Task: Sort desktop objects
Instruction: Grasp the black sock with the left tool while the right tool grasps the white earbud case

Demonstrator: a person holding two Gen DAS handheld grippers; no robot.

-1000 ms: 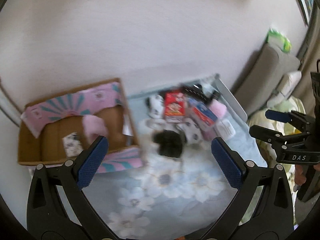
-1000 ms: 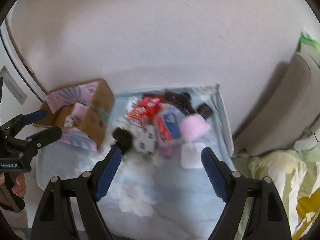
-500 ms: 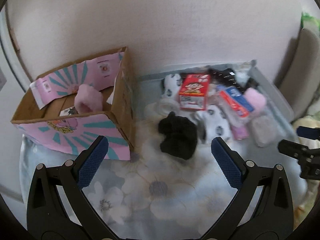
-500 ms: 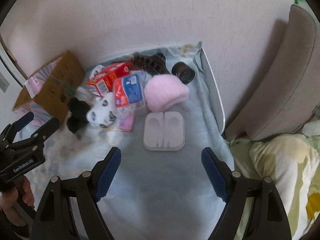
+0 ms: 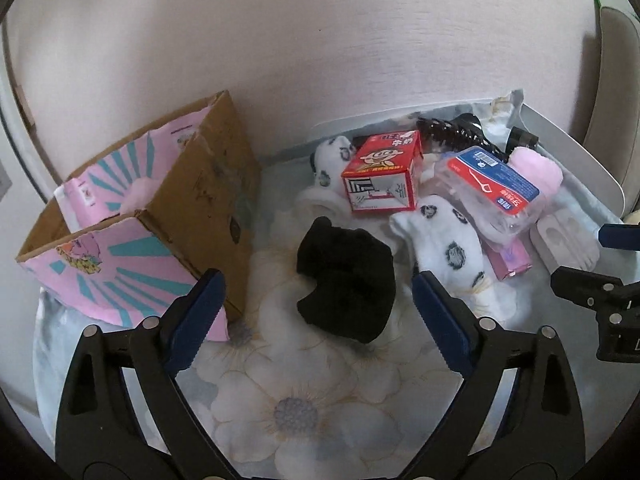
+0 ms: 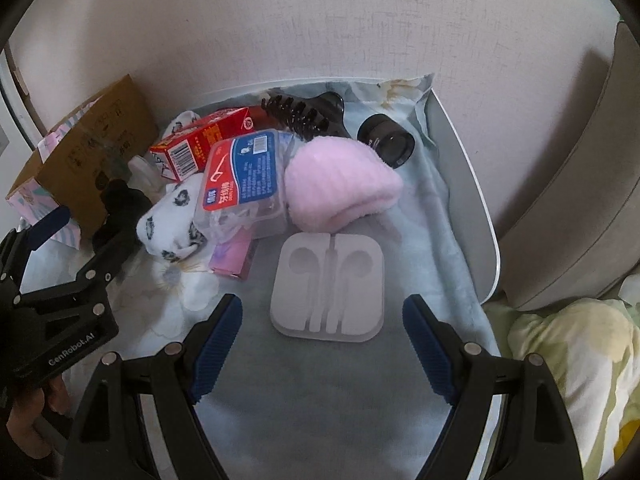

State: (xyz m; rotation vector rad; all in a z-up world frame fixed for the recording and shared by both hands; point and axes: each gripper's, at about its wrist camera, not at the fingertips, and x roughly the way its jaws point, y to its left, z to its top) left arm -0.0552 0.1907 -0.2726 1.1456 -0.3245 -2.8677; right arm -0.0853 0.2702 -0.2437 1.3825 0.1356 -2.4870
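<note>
A black sock is seen crumpled on the desk's floral cloth, just ahead of the left gripper and beside the cardboard box. The left fingers are closing, with nothing yet pressed between them. Behind the sock a spotted white sock, a red carton and a clear floss-pick box are piled together. Before the right gripper, a white earphone tray lies flat; its fingers are held apart, gripping nothing. A pink sock and a black hair claw lie farther back.
</note>
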